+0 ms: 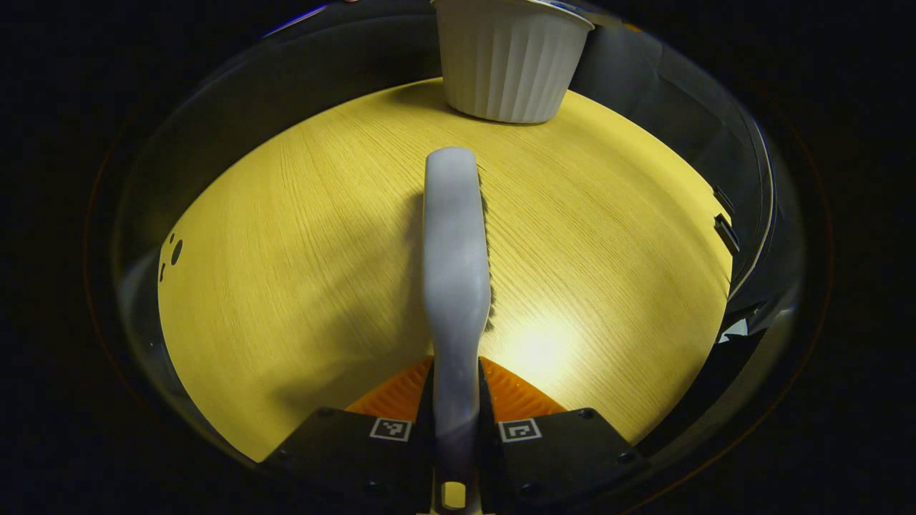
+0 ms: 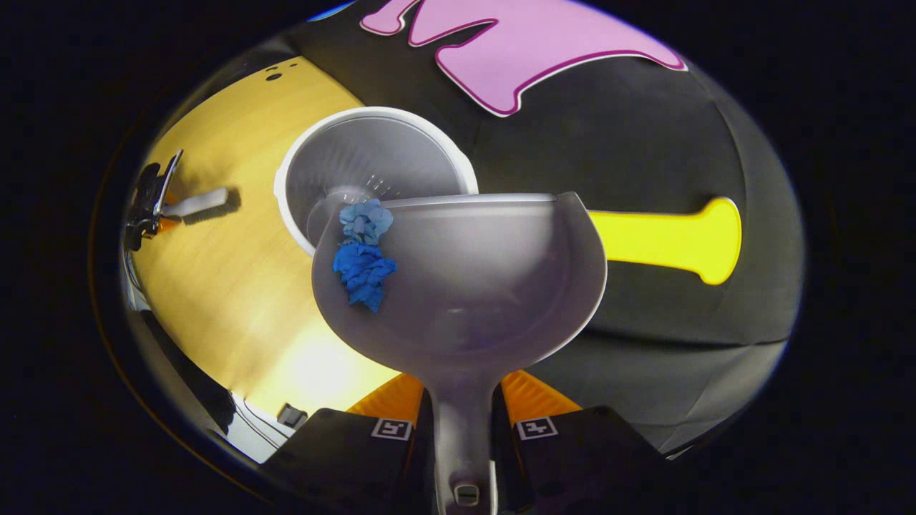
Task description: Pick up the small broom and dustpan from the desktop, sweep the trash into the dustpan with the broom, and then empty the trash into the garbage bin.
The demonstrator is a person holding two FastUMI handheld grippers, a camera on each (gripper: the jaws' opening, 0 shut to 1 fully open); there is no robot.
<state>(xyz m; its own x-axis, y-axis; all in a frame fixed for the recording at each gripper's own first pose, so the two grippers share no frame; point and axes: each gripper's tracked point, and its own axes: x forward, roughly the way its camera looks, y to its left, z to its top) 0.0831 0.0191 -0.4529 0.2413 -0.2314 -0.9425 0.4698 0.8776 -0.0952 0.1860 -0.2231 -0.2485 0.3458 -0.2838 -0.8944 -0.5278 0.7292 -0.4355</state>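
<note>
Right gripper [image 2: 461,418] clamped on dustpan [image 2: 465,286] handle, pan mouth over bin [image 2: 372,164] rim, blue trash [image 2: 361,261] at lip, left gripper [image 1: 456,422] clamped on broom [image 1: 454,250], pointing toward bin across open desktop [image 1: 286,286]

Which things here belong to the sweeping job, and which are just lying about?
In the job: broom, dustpan, blue trash, garbage bin, left hand-held gripper, right hand-held gripper.
Lying about: nothing loose on the desktop.
</note>
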